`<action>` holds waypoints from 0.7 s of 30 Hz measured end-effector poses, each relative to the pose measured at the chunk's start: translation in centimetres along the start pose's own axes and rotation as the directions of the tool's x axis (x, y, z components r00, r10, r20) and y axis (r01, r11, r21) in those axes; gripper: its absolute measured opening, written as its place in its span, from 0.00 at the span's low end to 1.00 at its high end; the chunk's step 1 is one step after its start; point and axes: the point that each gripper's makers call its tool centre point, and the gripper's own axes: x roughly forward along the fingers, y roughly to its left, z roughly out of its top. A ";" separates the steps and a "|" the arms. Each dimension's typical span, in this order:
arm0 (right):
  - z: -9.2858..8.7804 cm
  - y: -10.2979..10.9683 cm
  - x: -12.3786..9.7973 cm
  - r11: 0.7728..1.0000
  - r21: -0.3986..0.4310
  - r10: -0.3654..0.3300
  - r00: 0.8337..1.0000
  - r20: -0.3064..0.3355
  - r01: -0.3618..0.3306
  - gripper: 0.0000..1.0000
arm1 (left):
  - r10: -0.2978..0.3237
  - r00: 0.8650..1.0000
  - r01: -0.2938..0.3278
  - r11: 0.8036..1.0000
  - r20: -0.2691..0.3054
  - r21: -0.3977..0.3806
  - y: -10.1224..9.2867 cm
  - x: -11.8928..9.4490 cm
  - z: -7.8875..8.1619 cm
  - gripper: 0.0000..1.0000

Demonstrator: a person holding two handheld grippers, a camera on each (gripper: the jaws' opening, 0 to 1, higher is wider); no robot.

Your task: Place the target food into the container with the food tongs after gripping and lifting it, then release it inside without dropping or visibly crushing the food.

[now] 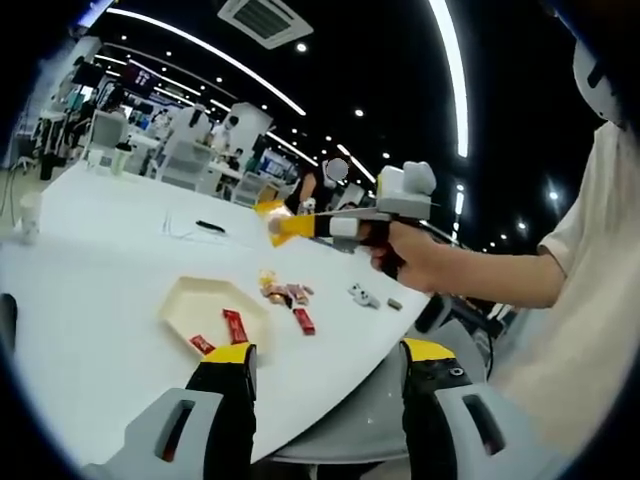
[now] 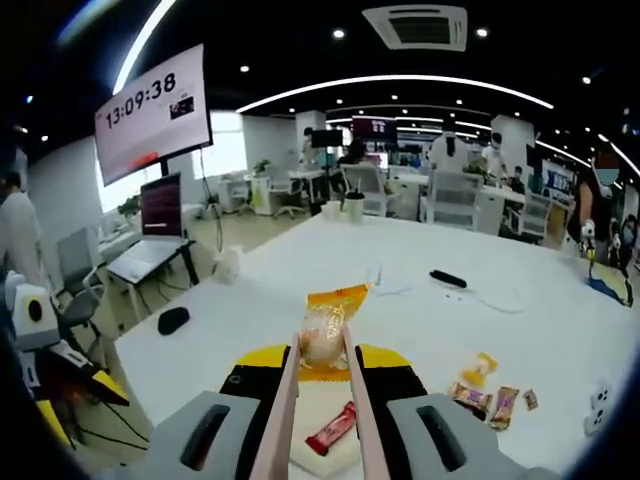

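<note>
My right gripper (image 2: 325, 378) is shut on pale food tongs (image 2: 283, 410). The tong tips pinch a wrapped bun in an orange packet (image 2: 326, 328), lifted above the table. Directly beneath it lies the cream hexagonal tray (image 2: 312, 455) with a red packet (image 2: 333, 428) inside. In the left gripper view the tray (image 1: 195, 300) holds two red packets (image 1: 235, 325). There the right gripper (image 1: 345, 226), held in a person's hand, hangs above and beyond it with the orange packet (image 1: 272, 212) at its tip. My left gripper (image 1: 330, 360) is open and holds nothing, at the table's near edge.
Loose snack packets (image 1: 288, 294) lie on the white table (image 1: 90, 300) beside the tray, and also appear as packets (image 2: 482, 388). A black mouse (image 2: 173, 320), a black remote (image 2: 447, 278), paper cups (image 2: 228, 265) and small grey parts (image 1: 362, 295) are scattered around.
</note>
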 end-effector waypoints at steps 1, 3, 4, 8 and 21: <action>0.0 0.0 0.0 1.000 0.000 0.001 1.000 0.000 -0.001 0.24 | 0.003 1.000 -0.003 1.000 0.002 -0.002 0.1 -0.1 0.0 0.58; -0.1 0.1 0.2 1.000 0.001 0.001 1.000 -0.002 -0.001 0.24 | 0.006 1.000 -0.006 1.000 0.003 -0.004 0.3 -0.3 0.0 0.58; -0.1 0.1 0.2 1.000 0.002 0.002 1.000 -0.002 -0.002 0.24 | 0.008 1.000 -0.008 1.000 0.004 -0.004 0.4 -0.3 0.1 0.58; 0.1 0.2 0.5 1.000 0.004 0.004 1.000 0.003 -0.004 0.24 | 0.016 1.000 -0.016 1.000 0.003 -0.008 0.7 -0.7 0.0 0.57; -0.1 0.9 1.5 1.000 -0.001 0.022 1.000 -0.002 -0.022 0.26 | 0.034 0.999 -0.034 0.999 -0.013 -0.015 1.3 -1.4 -0.2 0.56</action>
